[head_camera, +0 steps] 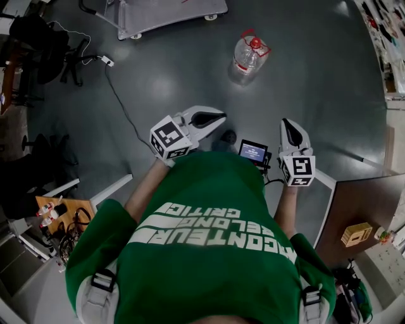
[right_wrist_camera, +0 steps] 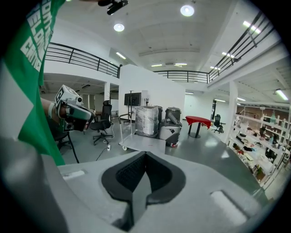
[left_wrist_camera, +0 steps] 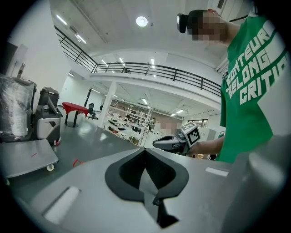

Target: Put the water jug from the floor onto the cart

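Note:
The water jug [head_camera: 249, 56] is clear plastic with a red cap and red carrying handle, and it stands on the grey floor ahead of me. The cart [head_camera: 171, 12], a flat grey platform on casters, is beyond it at the far edge; it also shows in the left gripper view [left_wrist_camera: 27, 157] and the right gripper view [right_wrist_camera: 143, 144]. My left gripper [head_camera: 205, 118] [left_wrist_camera: 145, 151] and right gripper [head_camera: 290, 131] [right_wrist_camera: 145, 154] are held out in front of my chest, well short of the jug. Both are shut, with nothing between the jaws.
A black cable with a white plug block [head_camera: 107, 61] runs across the floor on the left, near a dark office chair [head_camera: 44, 44]. A brown table [head_camera: 367, 209] stands at the right. A wrapped load [right_wrist_camera: 146, 120] and a grey machine [right_wrist_camera: 173, 123] sit behind the cart.

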`<state>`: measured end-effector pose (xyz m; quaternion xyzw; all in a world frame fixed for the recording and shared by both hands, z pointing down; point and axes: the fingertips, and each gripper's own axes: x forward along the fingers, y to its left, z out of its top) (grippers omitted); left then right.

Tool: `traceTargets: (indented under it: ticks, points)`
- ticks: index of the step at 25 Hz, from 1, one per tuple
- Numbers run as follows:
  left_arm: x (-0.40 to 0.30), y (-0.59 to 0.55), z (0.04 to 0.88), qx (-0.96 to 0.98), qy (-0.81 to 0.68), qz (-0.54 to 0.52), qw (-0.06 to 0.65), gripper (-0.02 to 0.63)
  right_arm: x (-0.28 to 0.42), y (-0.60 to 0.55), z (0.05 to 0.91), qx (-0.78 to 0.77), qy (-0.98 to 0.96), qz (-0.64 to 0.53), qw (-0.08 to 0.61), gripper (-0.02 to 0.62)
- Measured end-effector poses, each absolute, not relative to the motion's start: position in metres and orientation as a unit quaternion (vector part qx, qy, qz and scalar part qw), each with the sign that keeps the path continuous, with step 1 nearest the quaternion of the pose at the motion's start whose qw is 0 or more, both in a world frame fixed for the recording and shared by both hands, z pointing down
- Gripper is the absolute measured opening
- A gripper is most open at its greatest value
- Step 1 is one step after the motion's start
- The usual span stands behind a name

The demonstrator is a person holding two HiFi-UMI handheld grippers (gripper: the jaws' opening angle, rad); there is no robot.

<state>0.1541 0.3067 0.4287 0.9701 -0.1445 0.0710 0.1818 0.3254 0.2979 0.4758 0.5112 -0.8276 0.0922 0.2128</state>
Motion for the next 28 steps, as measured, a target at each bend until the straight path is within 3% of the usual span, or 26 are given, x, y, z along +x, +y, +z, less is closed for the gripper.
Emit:
traceTargets:
  ticks: [15,28]
  points:
    - [0.192,0.295,0.433,0.967,-0.156,0.075,0.188,0.009,0.373,0.290,0.491,0.511,-0.829,0.111,0.198,-0.008]
    - [0.194,0.266,0.440,0.963,-0.170,0.063,0.199,0.009,0.373,0.264,0.495,0.497,-0.833,0.124,0.209,-0.008]
